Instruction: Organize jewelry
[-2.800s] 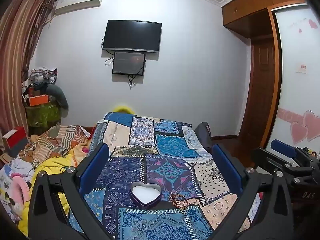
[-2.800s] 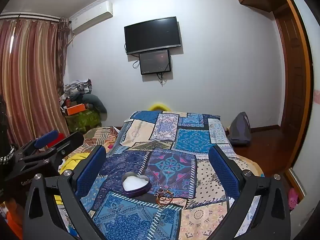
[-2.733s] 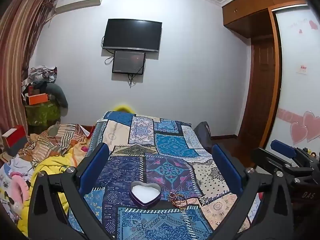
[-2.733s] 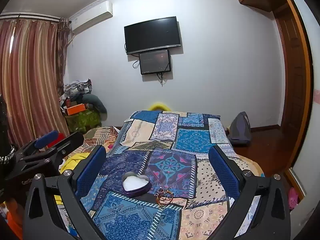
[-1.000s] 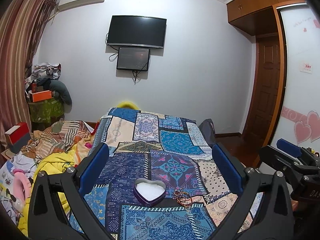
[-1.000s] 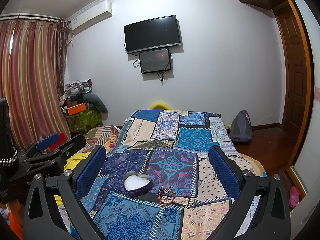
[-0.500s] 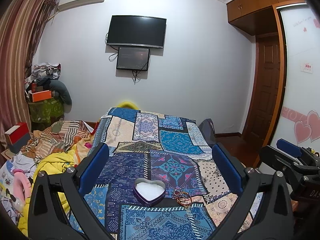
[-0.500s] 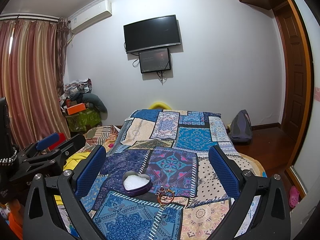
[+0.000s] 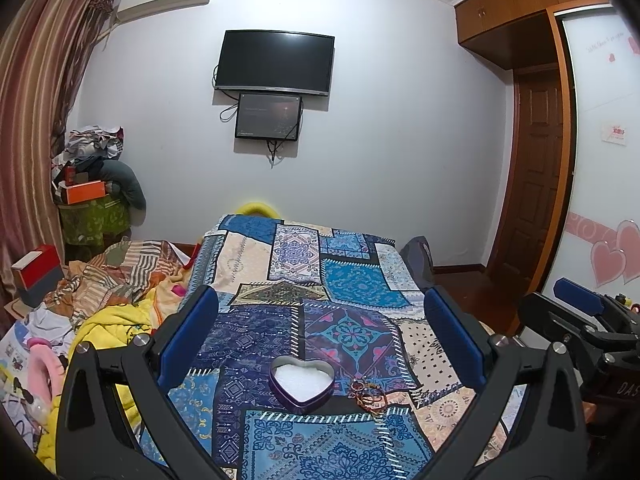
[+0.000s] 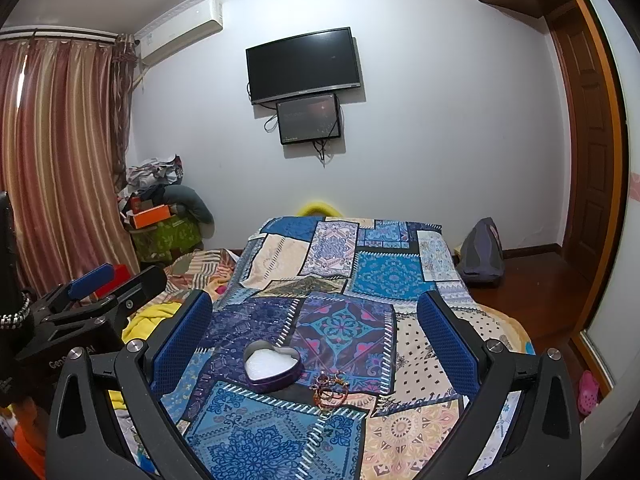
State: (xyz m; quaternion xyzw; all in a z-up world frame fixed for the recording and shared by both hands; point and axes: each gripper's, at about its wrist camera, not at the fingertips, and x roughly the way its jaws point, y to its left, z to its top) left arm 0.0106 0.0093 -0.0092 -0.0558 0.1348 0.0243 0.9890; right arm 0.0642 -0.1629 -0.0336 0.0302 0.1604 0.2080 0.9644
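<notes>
You are facing a bed (image 9: 304, 280) that is filling the middle and lower part of both views, covered by a blue patchwork quilt (image 10: 384, 276). On the wall above it, in the upper centre of the frame, a dark television (image 9: 274, 62) is hanging with a smaller screen (image 9: 268, 117) just under it. A striped curtain (image 10: 48, 160) is running down the left edge of the right wrist view, and a wooden door (image 9: 536, 168) is standing at the right of the left wrist view.

You are holding the left gripper (image 9: 320, 344) over the near end of the bed with its jaws spread wide and nothing between them; it is also showing at the left edge of the right wrist view. You are holding the right gripper (image 10: 316, 340) the same way, jaws wide apart and empty, and it is showing at the lower right of the left wrist view.

A heart-shaped tin (image 9: 302, 380) with a white lining is lying open on the quilt, in the lower centre of the frame between the blue pads (image 9: 188, 336). A small tangle of jewelry (image 9: 368, 394) is lying on the quilt just beside the tin, to its right in both views (image 10: 330, 388), apart from both grippers.
</notes>
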